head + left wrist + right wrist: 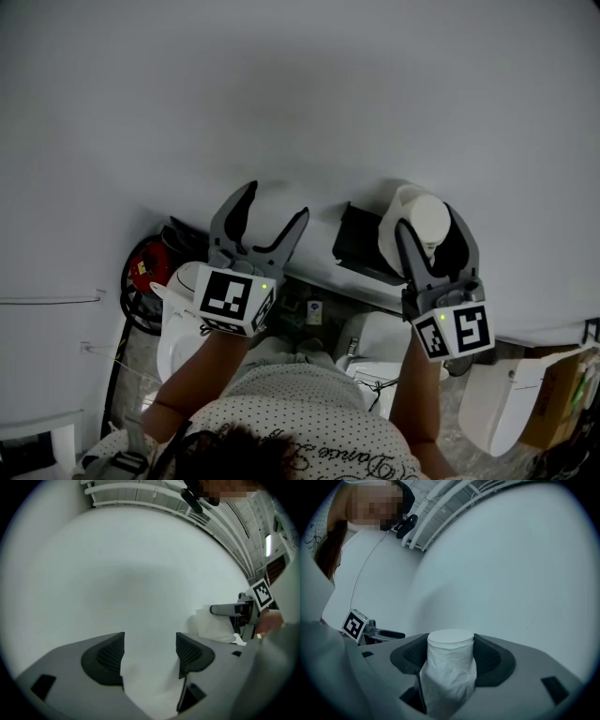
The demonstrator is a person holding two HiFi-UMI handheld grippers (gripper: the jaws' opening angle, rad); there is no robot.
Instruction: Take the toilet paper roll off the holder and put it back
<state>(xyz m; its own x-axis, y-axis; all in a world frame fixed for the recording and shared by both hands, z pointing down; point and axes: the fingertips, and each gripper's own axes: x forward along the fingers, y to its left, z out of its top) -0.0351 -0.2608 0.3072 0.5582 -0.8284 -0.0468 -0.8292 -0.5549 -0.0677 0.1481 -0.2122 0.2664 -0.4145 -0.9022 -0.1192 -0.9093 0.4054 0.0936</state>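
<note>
The white toilet paper roll [420, 219] is clamped between the jaws of my right gripper [429, 227], held in front of the white wall. In the right gripper view the roll [450, 667] stands on end between the two dark pads [490, 657], its flat end facing the wall. A black holder [361, 246] sits on the wall just left of the roll, with nothing on it. My left gripper [275, 201] hangs open to the left of the holder, empty. The left gripper view shows its open jaws in front of bare wall, with the roll [213, 625] off to the right.
Below the grippers are a white toilet [380, 342], another white fixture [178, 323] at the left and a third [502, 403] at the right. A red and black object [145, 267] lies at the left. A cardboard box [562, 394] stands at the far right.
</note>
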